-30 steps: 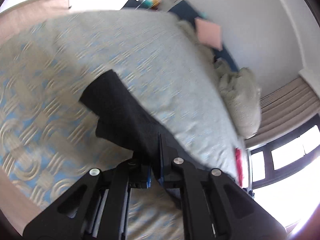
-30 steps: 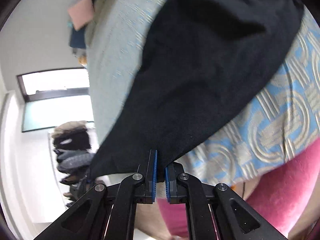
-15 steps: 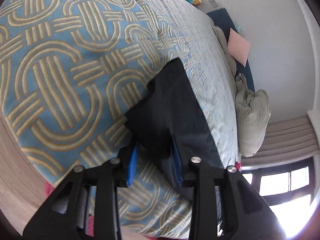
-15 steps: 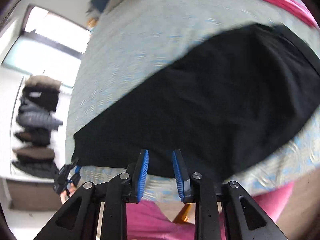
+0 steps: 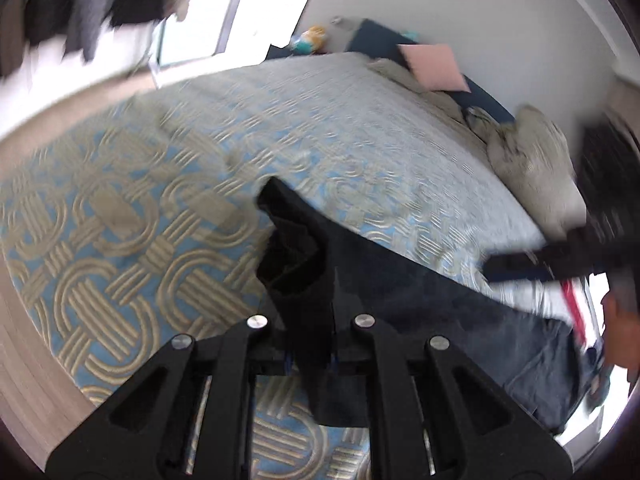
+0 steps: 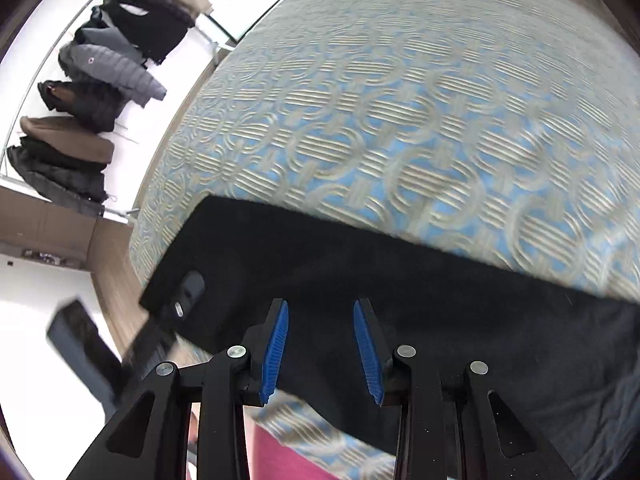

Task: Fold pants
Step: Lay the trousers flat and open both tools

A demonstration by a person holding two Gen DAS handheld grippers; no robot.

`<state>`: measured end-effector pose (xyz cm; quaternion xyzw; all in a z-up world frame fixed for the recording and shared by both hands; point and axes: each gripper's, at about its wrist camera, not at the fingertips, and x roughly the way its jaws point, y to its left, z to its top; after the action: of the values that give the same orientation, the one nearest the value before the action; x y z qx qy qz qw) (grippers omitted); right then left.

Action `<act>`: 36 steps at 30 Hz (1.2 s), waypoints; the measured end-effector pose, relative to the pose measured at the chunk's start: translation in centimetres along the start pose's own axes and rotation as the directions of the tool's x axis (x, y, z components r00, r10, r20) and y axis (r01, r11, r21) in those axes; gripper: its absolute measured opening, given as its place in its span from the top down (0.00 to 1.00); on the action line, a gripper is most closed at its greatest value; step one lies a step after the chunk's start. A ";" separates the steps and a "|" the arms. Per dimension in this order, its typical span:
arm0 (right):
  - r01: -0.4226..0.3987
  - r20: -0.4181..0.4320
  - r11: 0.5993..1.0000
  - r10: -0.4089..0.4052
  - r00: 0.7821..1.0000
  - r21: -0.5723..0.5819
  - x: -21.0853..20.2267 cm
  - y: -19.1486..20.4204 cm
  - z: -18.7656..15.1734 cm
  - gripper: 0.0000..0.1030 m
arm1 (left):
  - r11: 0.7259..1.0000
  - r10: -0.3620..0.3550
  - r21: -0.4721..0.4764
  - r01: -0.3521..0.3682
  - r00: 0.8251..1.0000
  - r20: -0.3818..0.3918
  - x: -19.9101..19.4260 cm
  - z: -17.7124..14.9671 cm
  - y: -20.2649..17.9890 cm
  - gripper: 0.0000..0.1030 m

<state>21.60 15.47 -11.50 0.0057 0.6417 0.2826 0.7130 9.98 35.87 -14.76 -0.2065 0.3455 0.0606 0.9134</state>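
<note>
Black pants [image 6: 400, 300] lie in a long band across the lower half of the right wrist frame, on the blue patterned bedspread [image 6: 400, 120]. My left gripper [image 5: 312, 356] has just closed and is clamped on bunched hem cloth at bottom centre. My right gripper [image 6: 320, 356] has just opened, nothing pinched between its fingers. Lengthwise folding looks done; crosswise folds remain, I'd judge.
</note>
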 end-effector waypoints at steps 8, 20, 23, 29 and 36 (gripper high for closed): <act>-0.050 -0.114 0.992 0.037 0.993 -0.112 3.7 5.0 6.9 0.39 | 0.852 0.088 0.506 -0.131 0.990 0.108 -0.4 -4.4 -7.6 0.87; 0.056 -0.026 0.962 -0.065 0.998 -0.267 2.1 9.1 5.7 0.39 | 0.913 0.396 0.143 -0.383 0.915 -0.075 3.6 1.1 6.1 0.84; 0.044 0.021 0.981 -0.040 0.999 -0.190 -0.7 5.3 3.8 0.39 | 0.911 0.408 -0.041 -0.411 0.910 -0.068 0.4 2.1 11.1 0.85; 0.167 0.087 0.983 -0.173 0.981 0.074 -6.0 -8.4 -2.8 0.39 | 0.928 0.369 0.045 -0.370 0.929 0.014 -3.7 3.3 6.5 0.82; 0.192 0.120 0.865 -0.276 0.954 0.464 -12.9 -27.2 -15.5 0.39 | 0.976 0.043 0.214 -0.030 0.997 -0.058 -0.6 2.7 -9.6 0.52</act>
<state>17.89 -18.22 -12.61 0.1168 0.6172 0.0370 0.7772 13.59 28.31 -9.31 -0.1027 0.3819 0.0336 0.9179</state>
